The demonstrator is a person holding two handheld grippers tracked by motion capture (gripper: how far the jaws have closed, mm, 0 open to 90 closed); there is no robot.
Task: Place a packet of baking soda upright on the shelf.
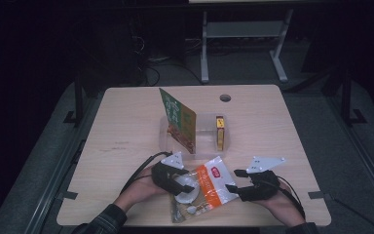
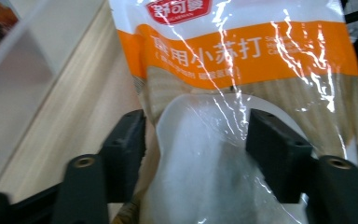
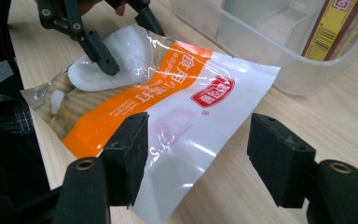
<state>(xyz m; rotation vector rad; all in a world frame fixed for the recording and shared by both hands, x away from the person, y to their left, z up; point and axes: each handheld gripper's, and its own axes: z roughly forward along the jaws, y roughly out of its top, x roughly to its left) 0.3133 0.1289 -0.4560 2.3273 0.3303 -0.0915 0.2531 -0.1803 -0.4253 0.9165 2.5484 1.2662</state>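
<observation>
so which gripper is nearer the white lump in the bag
Left. The left gripper straddles the white lump through the bag; the right gripper sits at the bag's opposite end.

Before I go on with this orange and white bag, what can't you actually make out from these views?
- Left gripper grip: the left gripper view has the bag between its jaws, but film glare hides whether the pads press it.
- Clear bin: in the high view the upright green packet hides its left part.
- Yellow box: cut off by the right gripper view's top edge.
- Bag's print: too small in the high view.
</observation>
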